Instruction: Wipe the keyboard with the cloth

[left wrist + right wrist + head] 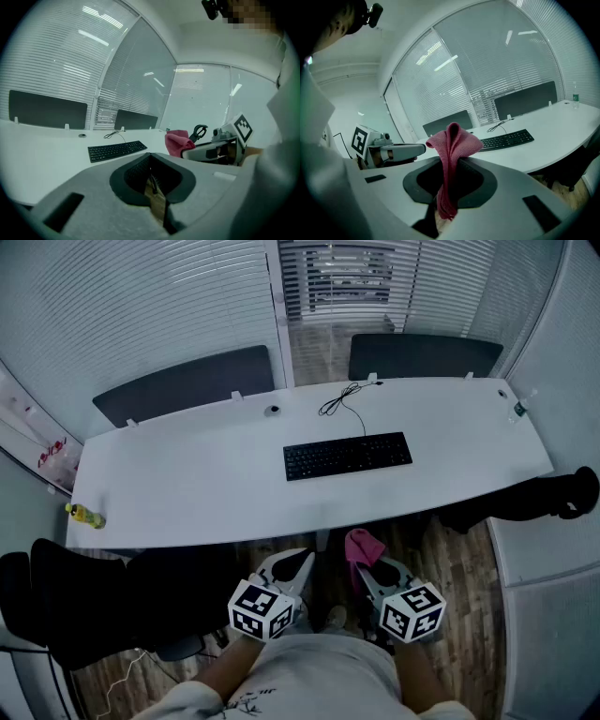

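Across the middle of the head view runs the long white worktop [187, 484], with two dark chair backs [187, 382] along its twelve-o'clock edge. The black keyboard [347, 456] lies flat near the worktop's centre, its long side slightly tilted. It sits at about twelve o'clock from both claws, well apart from them.

Both claws are held close to the person's body, at six o'clock of the worktop's near edge and below it. The left claw [292, 563] looks pressed together with nothing in it. The right claw [367, 566] is pinching the pink cloth [364, 546], which stands up from the jaws in a loose fold while its tail hangs down behind them. A thin cable [342, 401] loops away from the keyboard toward twelve o'clock, and a small yellow bottle [84, 515] stands at the nine-o'clock end.

The wipe has not begun. To do it well, the right claw would likely reach forward and lay the free fold flat on the keys, so that fabric and not the jaw tips does the rubbing. Strokes along the rows should work best. The empty left claw could steady the keyboard's nine-o'clock end so that it does not slide.
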`<act>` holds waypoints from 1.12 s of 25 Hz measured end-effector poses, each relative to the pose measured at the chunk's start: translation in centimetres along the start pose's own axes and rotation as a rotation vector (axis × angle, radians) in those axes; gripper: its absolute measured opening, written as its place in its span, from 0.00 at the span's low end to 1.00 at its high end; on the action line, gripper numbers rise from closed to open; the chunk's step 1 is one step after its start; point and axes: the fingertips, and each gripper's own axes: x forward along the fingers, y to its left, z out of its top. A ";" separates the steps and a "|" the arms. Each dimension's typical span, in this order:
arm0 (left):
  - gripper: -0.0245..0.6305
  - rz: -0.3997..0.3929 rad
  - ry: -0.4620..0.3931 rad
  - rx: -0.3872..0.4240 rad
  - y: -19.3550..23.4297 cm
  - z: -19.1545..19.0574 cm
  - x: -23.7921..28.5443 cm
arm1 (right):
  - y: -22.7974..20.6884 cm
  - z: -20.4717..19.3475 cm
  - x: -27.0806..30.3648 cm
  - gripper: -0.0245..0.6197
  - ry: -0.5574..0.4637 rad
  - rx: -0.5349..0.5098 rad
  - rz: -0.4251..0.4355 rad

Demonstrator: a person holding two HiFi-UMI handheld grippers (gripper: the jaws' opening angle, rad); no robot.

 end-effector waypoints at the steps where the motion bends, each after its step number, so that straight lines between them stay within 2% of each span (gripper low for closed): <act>1: 0.05 -0.003 0.004 -0.003 0.0 0.0 0.1 | 0.0 0.1 0.0 0.13 0.000 0.000 0.001; 7: 0.05 -0.002 0.008 -0.002 -0.3 0.2 0.5 | -0.1 0.3 0.0 0.13 0.000 -0.013 0.010; 11: 0.05 0.002 0.009 0.004 -0.7 0.1 0.8 | -0.9 0.5 -0.4 0.13 -0.033 0.037 0.003; 23: 0.05 0.043 0.001 0.015 -2.6 0.5 2.3 | -2.6 0.4 -1.3 0.14 -0.001 0.048 0.089; 28: 0.05 0.054 0.001 0.014 -3.6 0.0 2.9 | -3.8 0.4 -2.2 0.14 0.000 0.046 0.099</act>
